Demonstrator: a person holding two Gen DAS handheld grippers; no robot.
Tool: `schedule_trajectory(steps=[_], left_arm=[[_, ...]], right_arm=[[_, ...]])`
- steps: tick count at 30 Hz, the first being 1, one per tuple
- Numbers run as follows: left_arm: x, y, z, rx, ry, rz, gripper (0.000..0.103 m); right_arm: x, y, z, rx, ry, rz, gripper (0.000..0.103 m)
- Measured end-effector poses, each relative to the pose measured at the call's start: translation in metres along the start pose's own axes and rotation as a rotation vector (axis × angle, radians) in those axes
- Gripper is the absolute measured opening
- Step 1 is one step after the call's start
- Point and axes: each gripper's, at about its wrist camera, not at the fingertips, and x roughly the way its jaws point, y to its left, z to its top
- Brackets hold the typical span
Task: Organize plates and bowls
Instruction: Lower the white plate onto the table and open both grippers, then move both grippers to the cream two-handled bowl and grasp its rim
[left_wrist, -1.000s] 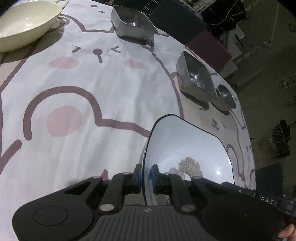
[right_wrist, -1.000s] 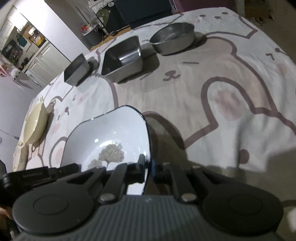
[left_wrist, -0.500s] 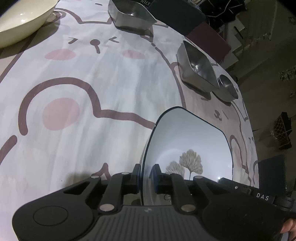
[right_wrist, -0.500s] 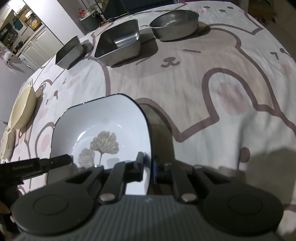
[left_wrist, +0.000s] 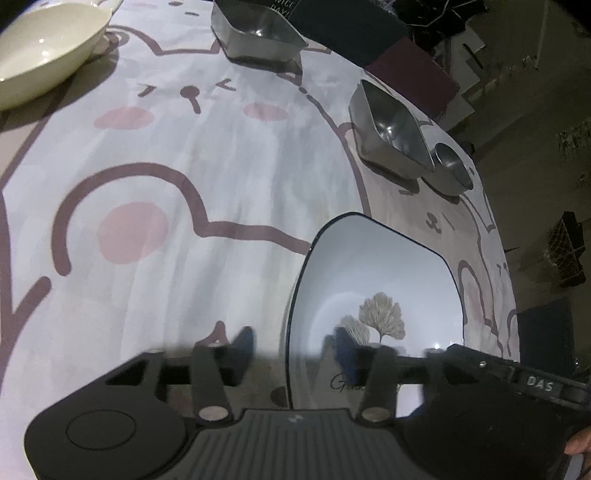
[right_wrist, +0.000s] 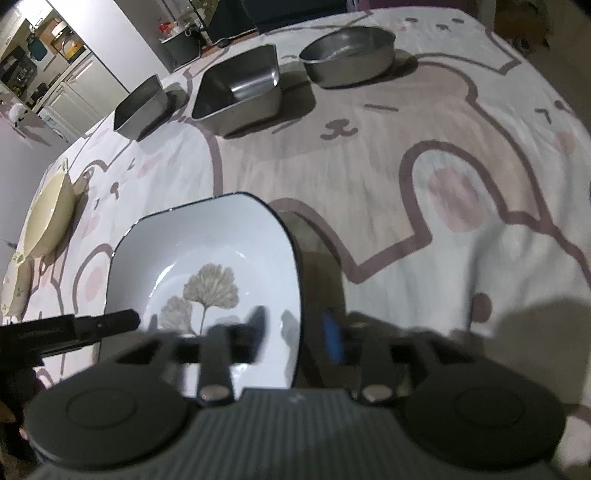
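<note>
A white square bowl with a dark rim and a tree print (left_wrist: 373, 288) (right_wrist: 207, 273) rests on the cartoon tablecloth. My left gripper (left_wrist: 293, 343) is open, its fingers astride the bowl's left rim without pinching it. My right gripper (right_wrist: 295, 328) is open too, its fingers astride the bowl's right rim. Both sets of fingers are motion-blurred. A cream bowl (left_wrist: 44, 48) (right_wrist: 48, 214) sits at the far left. Two square steel bowls (right_wrist: 238, 94) (right_wrist: 142, 107) and a round steel bowl (right_wrist: 347, 55) stand along the far side.
The steel bowls also show in the left wrist view: one square (left_wrist: 258, 33), another square (left_wrist: 391, 129), the round one (left_wrist: 452, 170). The table edge (left_wrist: 495, 236) drops off on the right. A kitchen doorway (right_wrist: 40, 66) lies beyond the table.
Both grippers have opened and let go of the white bowl's rims. The bowl now sits on the tablecloth.
</note>
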Motion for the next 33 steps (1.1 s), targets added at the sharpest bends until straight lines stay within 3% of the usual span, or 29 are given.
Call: schedule_trajectory(steps=[1,3,7,12,15,21,27,33], left_arm=[[-0.003,0.0,-0.001,0.003,-0.003,0.003,0.076],[-0.009,-0.003,-0.003,0.025,-0.016,0.02,0.086],[-0.02,-0.011,-0.006,0.08,-0.031,0.026,0.099],[-0.035,-0.022,-0.009,0.159,-0.056,0.033,0.103],[-0.046,-0.029,-0.008,0.206,-0.068,0.04,0.103],[-0.085,-0.035,-0.002,0.268,-0.169,0.04,0.103],[-0.126,-0.021,0.013,0.239,-0.3,0.045,0.103],[-0.163,0.007,0.033,0.185,-0.439,0.113,0.103]], right_arm=[[-0.002,0.0,-0.001,-0.002,-0.007,-0.006,0.062],[-0.007,0.0,-0.002,-0.005,-0.014,-0.005,0.065],[-0.016,-0.002,-0.007,-0.003,-0.018,-0.008,0.077],[-0.032,0.005,-0.015,-0.038,-0.041,-0.004,0.101],[-0.045,0.012,-0.016,-0.055,-0.064,0.003,0.103],[-0.085,0.032,-0.013,-0.104,-0.175,0.017,0.103],[-0.113,0.056,0.0,-0.137,-0.289,0.057,0.103],[-0.122,0.092,0.023,-0.174,-0.36,0.119,0.103]])
